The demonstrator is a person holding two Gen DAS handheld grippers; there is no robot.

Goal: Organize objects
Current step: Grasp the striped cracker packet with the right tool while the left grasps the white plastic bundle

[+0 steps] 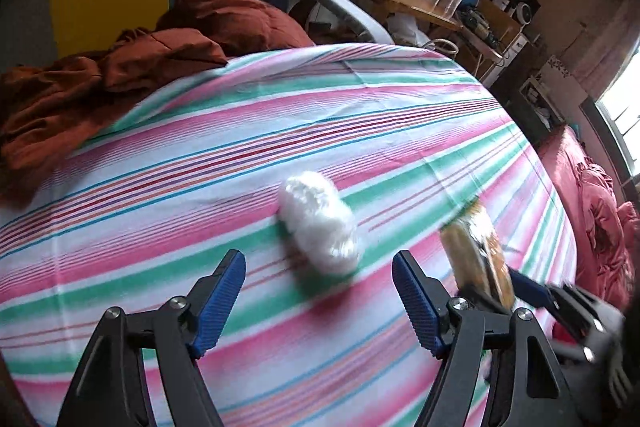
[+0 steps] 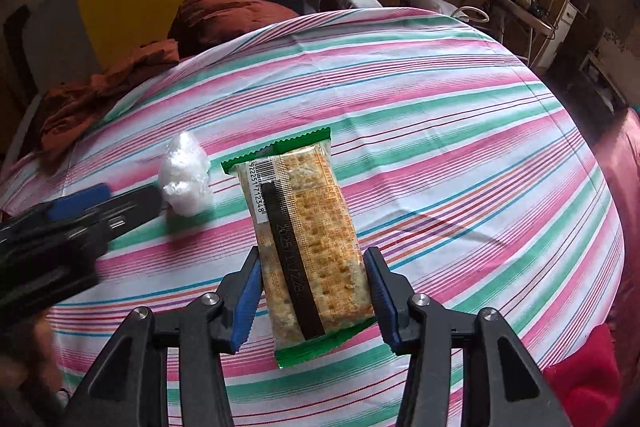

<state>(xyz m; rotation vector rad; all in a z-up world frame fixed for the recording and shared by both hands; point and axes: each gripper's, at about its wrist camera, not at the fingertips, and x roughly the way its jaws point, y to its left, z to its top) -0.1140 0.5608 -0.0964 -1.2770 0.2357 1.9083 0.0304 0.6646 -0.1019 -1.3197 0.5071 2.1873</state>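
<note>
We see the right gripper grasping a cracker packet; the left gripper, spread wide, hovers near a white plastic wad on the striped cloth.

tabletop cloth: pink, green, white stripes
cracker packet: green ends — black strip
plastic wad: white
claw pads: blue

Glossy plastic cracker packet, cloth tablecloth

Both wrist views close above the striped tablecloth, facing forward, sharing it
</note>
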